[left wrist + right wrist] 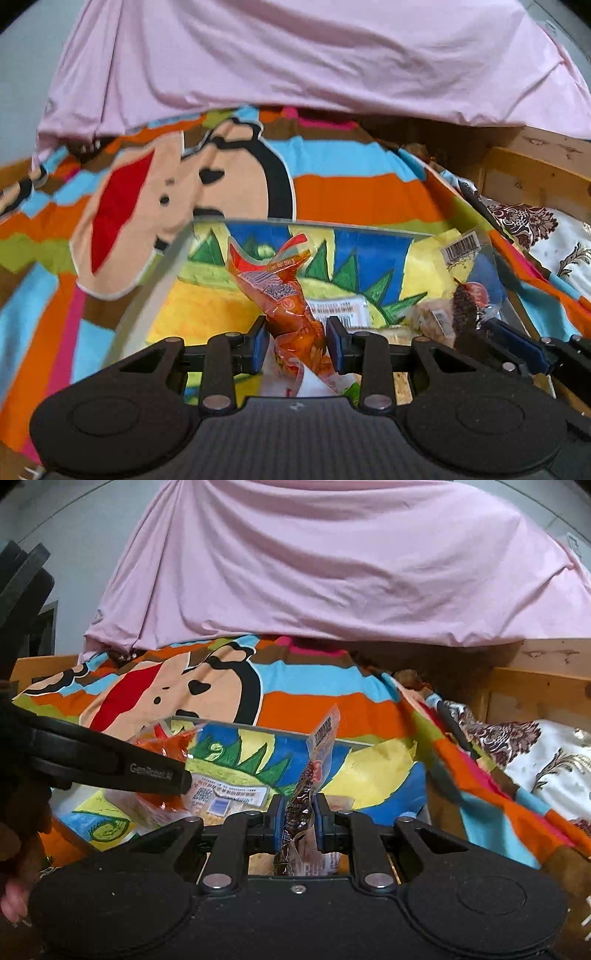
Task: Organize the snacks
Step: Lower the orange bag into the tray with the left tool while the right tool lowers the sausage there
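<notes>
Over on my left, the left hand-held gripper (295, 345) is clamped on an orange snack packet (286, 295), which stands up twisted between the blue pads, its top tilting left over the clear glass sheet (258, 223) with the painted picture (365, 251) under it. Moving right, a white-labelled pack (338, 309) lies flat on the glass, and beside it my right hand-held gripper (298, 825) is closed tight on a dark snack packet (304, 794) in clear wrap, barcode end pointing up. Both packets hang over the glass, in front of the striped cartoon blanket (351, 184) and pink sheet (295, 55). To do this well, I reckon I should keep both grips firm, lower each packet until it lies flat beside the others, keep the two tools from bumping, and only then let go.
</notes>
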A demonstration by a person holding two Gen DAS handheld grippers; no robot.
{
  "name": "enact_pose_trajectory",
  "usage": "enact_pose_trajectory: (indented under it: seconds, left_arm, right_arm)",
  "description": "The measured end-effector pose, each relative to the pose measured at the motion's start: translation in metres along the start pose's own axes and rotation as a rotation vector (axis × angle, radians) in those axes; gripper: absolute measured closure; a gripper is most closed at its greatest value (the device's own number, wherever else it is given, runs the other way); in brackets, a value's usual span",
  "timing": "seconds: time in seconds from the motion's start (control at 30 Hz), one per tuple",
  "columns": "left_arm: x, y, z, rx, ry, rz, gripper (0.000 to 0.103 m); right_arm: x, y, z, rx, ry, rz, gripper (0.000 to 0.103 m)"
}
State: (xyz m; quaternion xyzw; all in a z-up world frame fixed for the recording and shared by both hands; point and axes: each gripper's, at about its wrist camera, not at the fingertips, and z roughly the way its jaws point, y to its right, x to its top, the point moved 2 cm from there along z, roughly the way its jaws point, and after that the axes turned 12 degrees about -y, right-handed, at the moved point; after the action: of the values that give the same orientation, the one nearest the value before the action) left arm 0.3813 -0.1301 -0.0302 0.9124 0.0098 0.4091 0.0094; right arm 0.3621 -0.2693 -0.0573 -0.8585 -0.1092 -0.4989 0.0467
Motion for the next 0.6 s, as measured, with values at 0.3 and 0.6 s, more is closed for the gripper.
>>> enact_pose_trajectory:
  seconds: [0.3, 0.6]
  left_arm:
    - [-0.004, 0.004, 0.01, -0.01, -0.016, 0.016, 0.065]
    - [-0.005, -0.004, 0.012, -0.002, -0.024, -0.042, 0.043]
  right_arm:
    - [0.0, -0.001, 0.009, 0.006, -0.032, -0.007, 0.084]
    - [-0.003, -0.005, 0.012, -0.024, -0.047, -0.026, 0.065]
